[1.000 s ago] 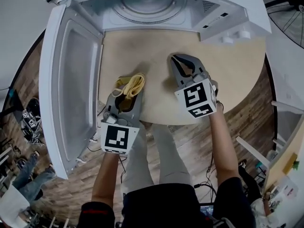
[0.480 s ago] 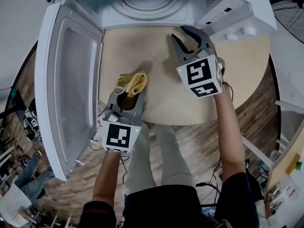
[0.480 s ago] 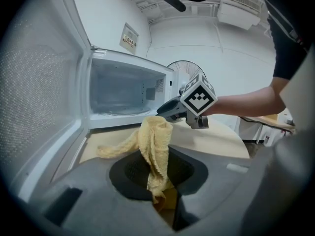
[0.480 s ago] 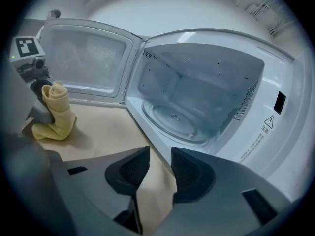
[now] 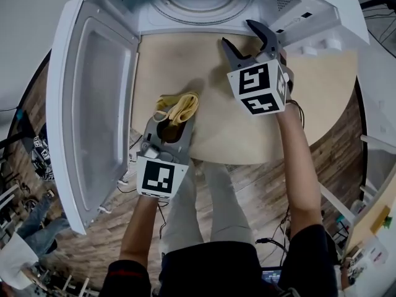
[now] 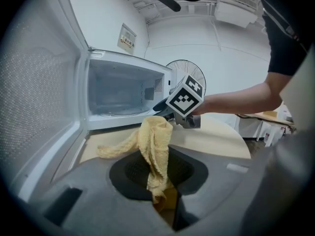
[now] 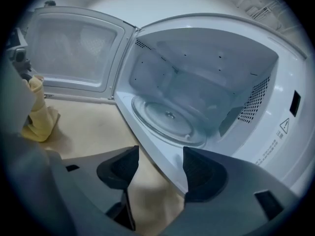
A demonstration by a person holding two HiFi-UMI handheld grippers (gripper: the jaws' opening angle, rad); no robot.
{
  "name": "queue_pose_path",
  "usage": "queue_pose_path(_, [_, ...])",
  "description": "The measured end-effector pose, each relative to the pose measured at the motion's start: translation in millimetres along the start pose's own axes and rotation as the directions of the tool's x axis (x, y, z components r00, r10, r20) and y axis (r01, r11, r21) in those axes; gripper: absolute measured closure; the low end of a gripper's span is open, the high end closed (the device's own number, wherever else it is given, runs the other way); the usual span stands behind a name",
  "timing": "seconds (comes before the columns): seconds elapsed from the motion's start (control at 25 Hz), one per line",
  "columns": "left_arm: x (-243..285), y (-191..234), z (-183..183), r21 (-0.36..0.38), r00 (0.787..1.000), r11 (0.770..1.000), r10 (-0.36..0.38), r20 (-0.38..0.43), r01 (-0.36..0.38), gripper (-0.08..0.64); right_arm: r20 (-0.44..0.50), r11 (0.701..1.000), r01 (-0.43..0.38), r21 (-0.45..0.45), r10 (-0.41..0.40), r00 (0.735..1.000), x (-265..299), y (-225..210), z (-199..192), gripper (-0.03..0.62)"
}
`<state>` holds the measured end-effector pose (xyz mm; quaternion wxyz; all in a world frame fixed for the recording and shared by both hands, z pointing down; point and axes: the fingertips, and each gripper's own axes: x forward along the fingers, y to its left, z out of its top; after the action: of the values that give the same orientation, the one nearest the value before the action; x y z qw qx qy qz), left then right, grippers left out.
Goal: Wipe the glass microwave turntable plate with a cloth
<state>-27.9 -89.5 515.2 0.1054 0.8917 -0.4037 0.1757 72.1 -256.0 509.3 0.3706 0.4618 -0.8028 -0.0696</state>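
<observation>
The glass turntable plate (image 5: 197, 0) lies inside the open microwave, and the right gripper view shows it just past the sill (image 7: 168, 119). A yellow cloth (image 5: 180, 107) hangs from my left gripper (image 5: 171, 124), which is shut on it over the table near the door; the left gripper view has the cloth (image 6: 155, 149) draped between the jaws. My right gripper (image 5: 250, 38) hovers at the microwave's front sill. Its jaws are opening and nothing is between them (image 7: 160, 165).
The microwave door (image 5: 93, 110) stands swung wide open at the left. The microwave sits on a round beige table (image 5: 247, 122) whose near edge runs under both grippers. The control panel (image 5: 312, 23) is right of the cavity. A fan (image 6: 183, 73) stands behind.
My right gripper has moved away from me to the microwave's opening and its jaws have spread from shut to wide. The left gripper and the cloth stayed in place.
</observation>
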Motion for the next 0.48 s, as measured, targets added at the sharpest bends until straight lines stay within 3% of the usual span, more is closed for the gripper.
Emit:
queue_pose_path(0.28, [-0.4,0.1,0.0,0.012,1.0,1.0,-0.006,0.015,0.006,0.503,-0.025,0.999,-0.006,-0.05,0.005,1.0,12.9,9.2,-1.2,0.344])
queue_pose_path(0.48, [-1.6,0.2,0.4,0.017,1.0,1.0,-0.005,0.027,0.004,0.503,-0.027,0.999,-0.005,-0.035,0.004,1.0,16.2,7.7,0.6,0.344])
